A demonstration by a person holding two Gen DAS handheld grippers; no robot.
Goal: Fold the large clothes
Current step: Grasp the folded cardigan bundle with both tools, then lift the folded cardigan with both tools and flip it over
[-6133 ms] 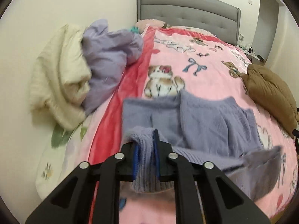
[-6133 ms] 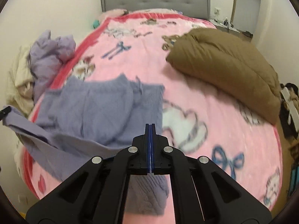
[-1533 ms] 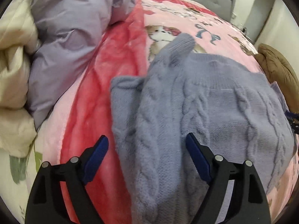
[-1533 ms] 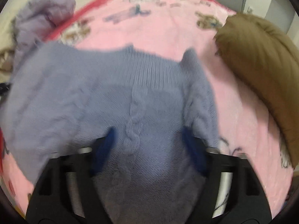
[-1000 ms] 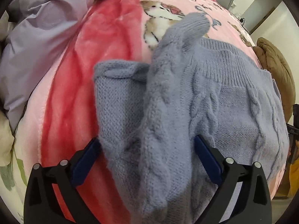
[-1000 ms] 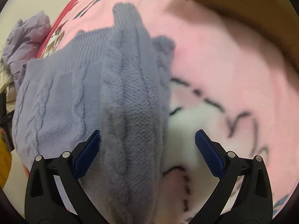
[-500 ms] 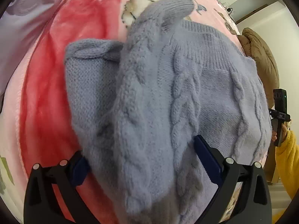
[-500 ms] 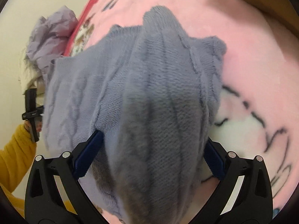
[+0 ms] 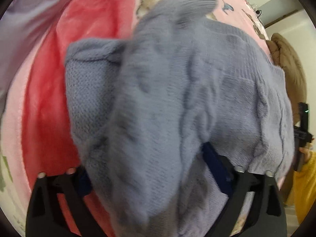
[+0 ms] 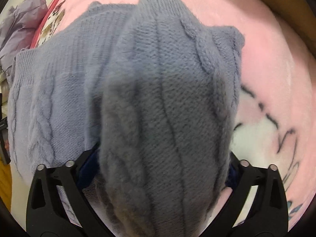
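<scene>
A grey-blue cable-knit sweater (image 9: 177, 98) lies folded on the pink bed blanket (image 9: 45, 83), its sleeves laid lengthwise over the body. My left gripper (image 9: 150, 164) is open, its jaws spread wide around the sweater's left folded sleeve, the fingertips partly buried in the knit. In the right wrist view the same sweater (image 10: 158, 98) fills the frame. My right gripper (image 10: 160, 169) is open too, jaws wide on either side of the right folded sleeve. Neither gripper holds cloth.
A lilac duvet (image 9: 25, 25) is bunched at the bed's left side, also seen in the right wrist view (image 10: 17, 25). A brown jacket (image 9: 290, 67) lies on the right. The other gripper and a yellow-sleeved arm (image 9: 304, 177) show at the right edge.
Six seconds ago both grippers were shut on the sweater and lifting it. Since then it was laid down and released; over the last second both open grippers pushed further in around the folded sleeves.
</scene>
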